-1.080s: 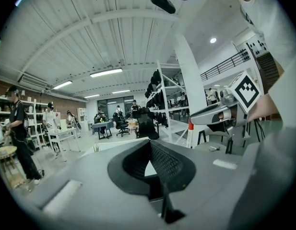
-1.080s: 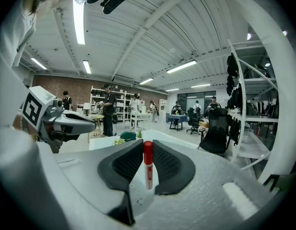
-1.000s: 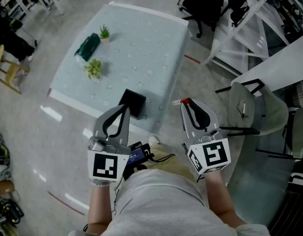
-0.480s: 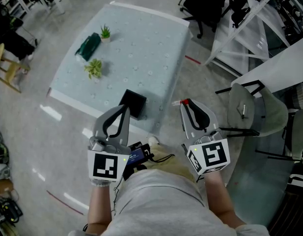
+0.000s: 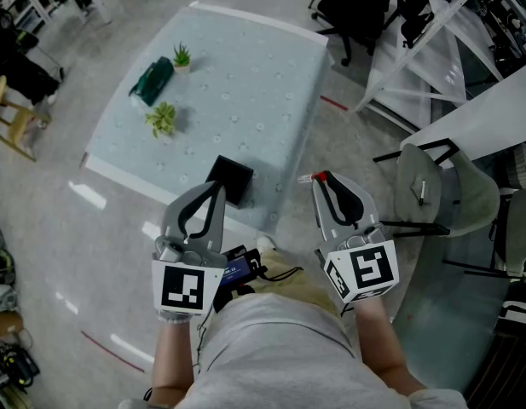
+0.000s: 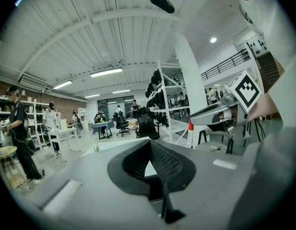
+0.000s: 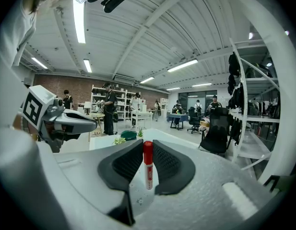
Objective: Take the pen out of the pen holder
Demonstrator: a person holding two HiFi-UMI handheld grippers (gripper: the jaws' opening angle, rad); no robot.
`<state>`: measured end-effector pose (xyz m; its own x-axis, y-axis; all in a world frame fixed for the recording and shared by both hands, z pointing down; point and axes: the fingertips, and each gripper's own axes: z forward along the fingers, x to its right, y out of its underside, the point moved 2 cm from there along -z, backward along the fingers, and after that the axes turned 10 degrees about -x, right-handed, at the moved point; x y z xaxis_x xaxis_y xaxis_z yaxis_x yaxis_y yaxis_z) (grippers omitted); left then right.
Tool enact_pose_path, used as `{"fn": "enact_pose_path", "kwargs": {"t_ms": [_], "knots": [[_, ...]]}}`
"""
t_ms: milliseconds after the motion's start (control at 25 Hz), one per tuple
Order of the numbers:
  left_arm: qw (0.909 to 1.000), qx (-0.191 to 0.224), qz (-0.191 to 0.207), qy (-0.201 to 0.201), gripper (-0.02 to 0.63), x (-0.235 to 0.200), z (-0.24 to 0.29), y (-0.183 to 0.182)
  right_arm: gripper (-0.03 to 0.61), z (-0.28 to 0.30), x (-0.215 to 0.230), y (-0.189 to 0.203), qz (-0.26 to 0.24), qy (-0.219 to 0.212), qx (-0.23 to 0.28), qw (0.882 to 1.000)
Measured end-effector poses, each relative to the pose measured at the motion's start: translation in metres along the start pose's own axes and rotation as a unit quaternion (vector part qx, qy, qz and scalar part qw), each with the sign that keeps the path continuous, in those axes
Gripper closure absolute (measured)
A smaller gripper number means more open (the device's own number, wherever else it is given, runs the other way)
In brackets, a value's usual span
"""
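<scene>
The black pen holder point(image 5: 230, 180) stands at the near edge of the pale blue table point(image 5: 245, 75). My right gripper point(image 5: 324, 179) is held off the table's near right corner, shut on a white pen with a red cap point(image 5: 319, 176). In the right gripper view the pen point(image 7: 148, 166) stands upright between the pads of that gripper point(image 7: 148, 145). My left gripper point(image 5: 216, 187) hovers just in front of the holder, jaws together with nothing between them; the left gripper view shows this gripper point(image 6: 150, 143) the same way.
Two small potted plants point(image 5: 164, 118) point(image 5: 182, 55) and a dark green case point(image 5: 152, 80) sit on the table's far left. A grey chair point(image 5: 433, 186) and white racks point(image 5: 433, 32) stand to the right, and a wooden stool point(image 5: 14, 119) to the left. People stand in the background.
</scene>
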<state>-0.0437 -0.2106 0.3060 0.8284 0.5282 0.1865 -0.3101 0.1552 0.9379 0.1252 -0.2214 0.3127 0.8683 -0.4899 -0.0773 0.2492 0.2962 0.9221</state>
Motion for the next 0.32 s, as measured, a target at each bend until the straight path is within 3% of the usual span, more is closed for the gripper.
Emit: {"fn": "enact_pose_path", "kwargs": {"t_ms": [320], "knots": [[1.0, 0.0, 0.0, -0.001, 0.603, -0.0011, 0.0, 0.0021, 0.518, 0.0009, -0.0008, 0.0003, -0.003, -0.001, 0.0, 1.0]]}}
